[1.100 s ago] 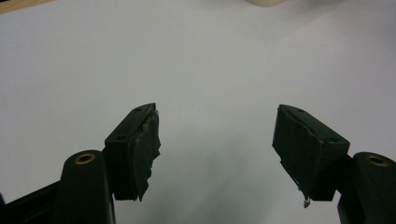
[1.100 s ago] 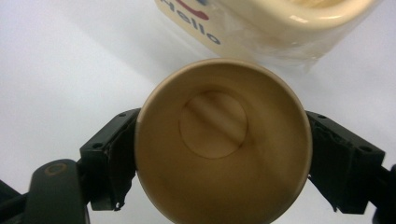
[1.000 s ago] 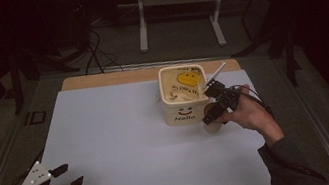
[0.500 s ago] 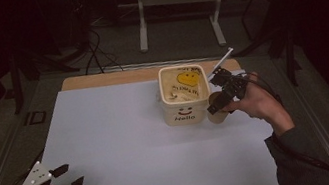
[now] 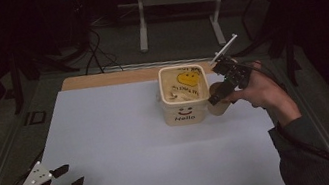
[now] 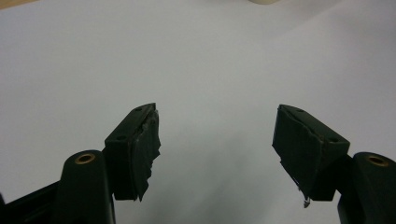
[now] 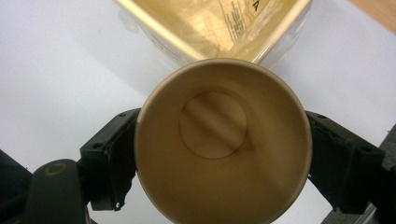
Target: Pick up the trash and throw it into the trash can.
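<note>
At the near left corner of the white table sheet (image 5: 126, 149), the left gripper (image 5: 68, 182) is held low by a hand, its jaws spread wide with nothing between them; in the left gripper view only bare sheet is seen past the black pads (image 6: 140, 154). A wide stretch of open sheet is left between this gripper and the work at the right.

Toward the far right, a cream tub (image 5: 184, 94) marked "Hello" is seen standing on the sheet, with a yellow packet inside it. Just beside its right wall, a paper cup (image 7: 223, 140) is clasped by the right gripper (image 5: 218, 97), one jaw pressed on each side of the cup wall. The cup is viewed straight down its mouth in the right gripper view and looks empty; the tub's corner lies right beyond its rim.

The step in hand is judged to be carrying the cup at the tub. Whether it is meant to go into the tub or down beside it cannot be told. For a lift over the rim, height must be gained first, since the tub wall is very near. Free room is offered on the near side; the sheet's right edge is near the hand.
</note>
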The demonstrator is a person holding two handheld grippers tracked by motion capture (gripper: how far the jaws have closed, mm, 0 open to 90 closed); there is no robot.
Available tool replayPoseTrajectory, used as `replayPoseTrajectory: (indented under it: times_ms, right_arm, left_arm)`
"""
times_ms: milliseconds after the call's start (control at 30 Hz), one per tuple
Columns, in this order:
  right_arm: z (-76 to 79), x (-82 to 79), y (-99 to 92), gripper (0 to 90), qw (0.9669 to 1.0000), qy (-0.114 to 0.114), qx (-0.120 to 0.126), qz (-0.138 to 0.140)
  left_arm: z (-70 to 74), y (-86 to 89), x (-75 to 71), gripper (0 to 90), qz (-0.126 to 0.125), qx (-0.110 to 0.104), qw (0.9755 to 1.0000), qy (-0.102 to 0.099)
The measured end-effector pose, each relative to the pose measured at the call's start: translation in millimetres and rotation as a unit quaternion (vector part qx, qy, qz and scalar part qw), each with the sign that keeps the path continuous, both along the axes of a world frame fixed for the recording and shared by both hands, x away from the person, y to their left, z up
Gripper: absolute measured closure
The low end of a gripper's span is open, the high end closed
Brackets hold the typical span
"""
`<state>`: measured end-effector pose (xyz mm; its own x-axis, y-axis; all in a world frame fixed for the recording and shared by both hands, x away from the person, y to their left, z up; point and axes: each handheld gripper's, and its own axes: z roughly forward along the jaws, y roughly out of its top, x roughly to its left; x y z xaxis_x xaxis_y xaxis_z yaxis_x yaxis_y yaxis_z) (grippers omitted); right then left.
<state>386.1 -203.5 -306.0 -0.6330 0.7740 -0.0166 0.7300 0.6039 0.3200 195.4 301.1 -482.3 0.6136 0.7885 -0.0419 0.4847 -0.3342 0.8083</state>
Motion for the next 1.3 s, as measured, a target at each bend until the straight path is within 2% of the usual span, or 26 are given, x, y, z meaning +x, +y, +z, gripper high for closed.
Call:
replayPoseTrajectory:
  times_ms: [467, 733, 1100, 1300]
  right_arm:
    - [33.9, 5.3, 2.5, 17.3, 0.9998, -0.019, -0.004, -0.007]
    - [37.2, 12.8, 7.6, 17.7, 0.9997, -0.021, -0.001, -0.013]
    - [40.4, 29.6, 25.2, 17.6, 0.9996, -0.023, -0.003, -0.014]
    - [42.7, 38.5, 34.1, 17.6, 0.9996, -0.022, 0.006, -0.018]
  left_arm:
    - [-0.6, -0.5, 0.2, 31.5, 0.0, 0.0, 1.0, 0.002]
    - [-0.6, 0.1, 0.1, 31.5, -0.001, 0.0, 1.0, 0.002]
    - [-1.1, -0.5, 0.2, 31.5, -0.002, 0.001, 1.0, 0.002]
    - [-0.9, 0.4, 0.0, 31.5, -0.001, 0.001, 1.0, 0.001]
